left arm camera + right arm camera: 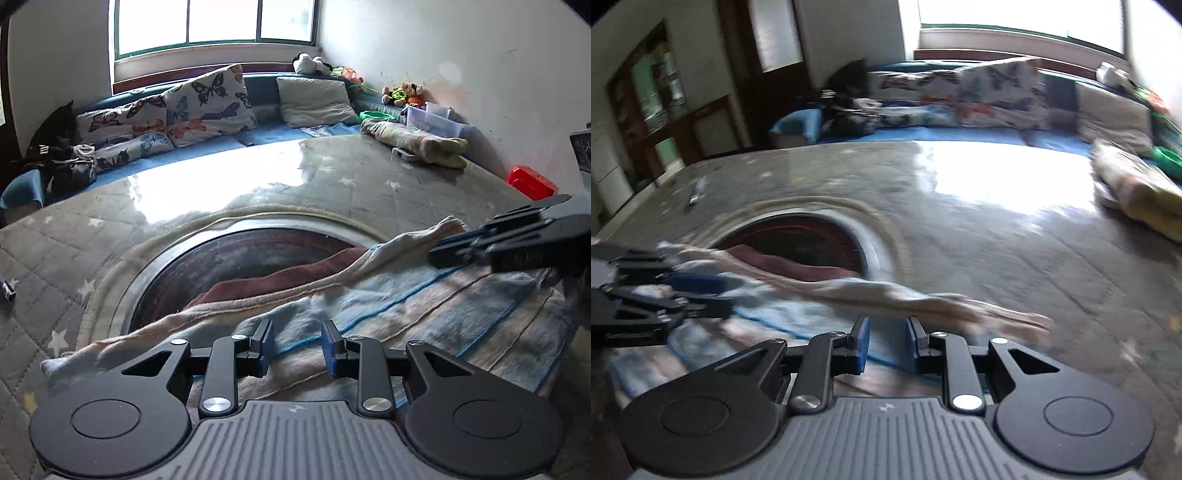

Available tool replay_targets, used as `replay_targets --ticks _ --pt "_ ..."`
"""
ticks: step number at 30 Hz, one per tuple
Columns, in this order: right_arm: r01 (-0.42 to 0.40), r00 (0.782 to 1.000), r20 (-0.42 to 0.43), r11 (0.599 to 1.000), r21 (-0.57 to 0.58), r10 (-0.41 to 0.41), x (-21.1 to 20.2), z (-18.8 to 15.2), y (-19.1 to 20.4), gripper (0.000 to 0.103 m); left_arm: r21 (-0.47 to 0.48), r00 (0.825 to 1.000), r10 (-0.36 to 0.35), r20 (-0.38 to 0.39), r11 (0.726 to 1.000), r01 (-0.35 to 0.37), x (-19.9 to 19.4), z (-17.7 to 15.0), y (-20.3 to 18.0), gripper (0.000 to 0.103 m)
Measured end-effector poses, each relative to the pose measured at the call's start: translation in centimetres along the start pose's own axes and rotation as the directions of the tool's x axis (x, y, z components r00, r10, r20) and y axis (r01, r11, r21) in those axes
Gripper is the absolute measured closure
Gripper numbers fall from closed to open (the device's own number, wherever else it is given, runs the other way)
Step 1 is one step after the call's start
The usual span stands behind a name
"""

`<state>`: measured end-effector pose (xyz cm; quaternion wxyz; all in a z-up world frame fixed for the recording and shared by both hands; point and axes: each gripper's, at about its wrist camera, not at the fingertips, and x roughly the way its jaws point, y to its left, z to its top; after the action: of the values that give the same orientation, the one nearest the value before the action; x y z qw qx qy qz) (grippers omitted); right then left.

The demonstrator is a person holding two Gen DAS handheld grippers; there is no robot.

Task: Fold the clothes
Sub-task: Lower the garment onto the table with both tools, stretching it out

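A striped garment in pale blue, pink and cream (424,314) lies crumpled on the grey quilted surface (55,251), partly over a dark round patch. My left gripper (297,345) is open just above the garment's near edge, nothing between its blue pads. My right gripper (885,343) is open too, low over the same garment (768,325) in the blurred right wrist view. Each gripper shows from the side in the other's view: the right one (509,240) and the left one (665,295).
A rolled green and pink bundle (417,142) lies at the far right of the surface. Butterfly pillows (207,99), a grey cushion and soft toys line the bench under the window. A red box (532,181) stands by the right wall. A small dark object (8,290) lies at the left edge.
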<state>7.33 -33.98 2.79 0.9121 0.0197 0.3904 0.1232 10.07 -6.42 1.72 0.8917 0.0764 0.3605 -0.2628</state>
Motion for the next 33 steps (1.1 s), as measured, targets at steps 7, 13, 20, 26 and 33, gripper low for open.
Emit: replay_targets --ticks 7,13,20,26,33 --pt "0.01 0.999 0.047 0.998 0.06 -0.013 -0.7 0.0 -2.3 0.088 -0.013 1.0 0.012 -0.006 1.0 -0.012 0.0 -0.3 0.5 0.071" --pt "0.048 0.999 0.015 0.998 0.039 -0.049 0.5 0.2 -2.9 0.09 -0.032 1.0 0.018 -0.009 0.999 -0.018 0.1 -0.3 0.8 0.07" --pt "0.037 0.999 0.035 0.998 0.053 -0.039 -0.4 0.6 -2.5 0.089 -0.062 0.999 0.037 0.002 0.997 -0.036 -0.2 -0.2 1.5 0.071" --pt "0.006 1.0 0.017 1.0 0.015 -0.006 1.0 1.1 -0.6 0.089 -0.093 0.999 0.047 0.002 0.995 -0.046 -0.1 -0.1 2.0 0.072" --pt "0.035 0.999 0.012 0.999 0.014 -0.035 3.0 2.3 0.2 0.089 -0.097 0.999 0.051 0.005 0.994 -0.05 -0.8 -0.4 2.2 0.072"
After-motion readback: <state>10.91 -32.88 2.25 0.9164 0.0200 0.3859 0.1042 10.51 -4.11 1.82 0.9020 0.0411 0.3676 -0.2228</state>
